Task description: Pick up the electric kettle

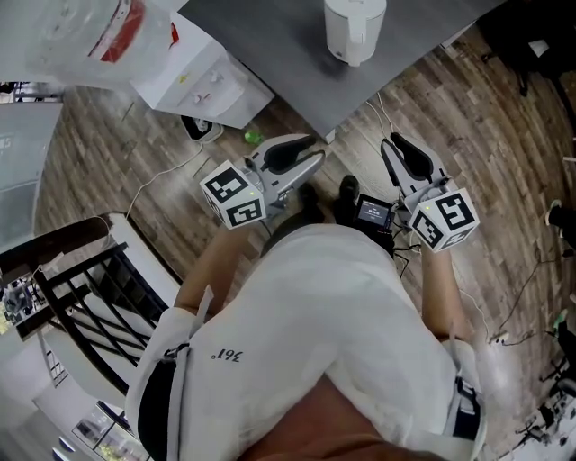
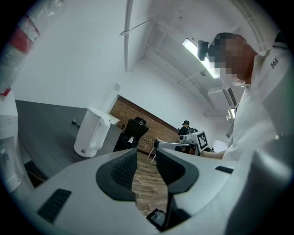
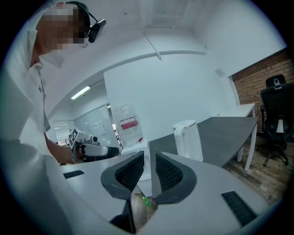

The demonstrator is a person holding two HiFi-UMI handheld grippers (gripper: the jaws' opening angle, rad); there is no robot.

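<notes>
One smooth white kettle [image 1: 355, 30] at 12 on grey table [image 1: 270, 36] | left gripper [image 1: 313, 149] jaws apart, empty | right gripper [image 1: 390, 144] barely apart, empty

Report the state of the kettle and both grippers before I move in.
Kettle: upright on the grey table, lid down, not held.
Left gripper: jaws apart, nothing between them, short of the kettle.
Right gripper: jaws slightly apart, nothing between them, short of the kettle.
</notes>
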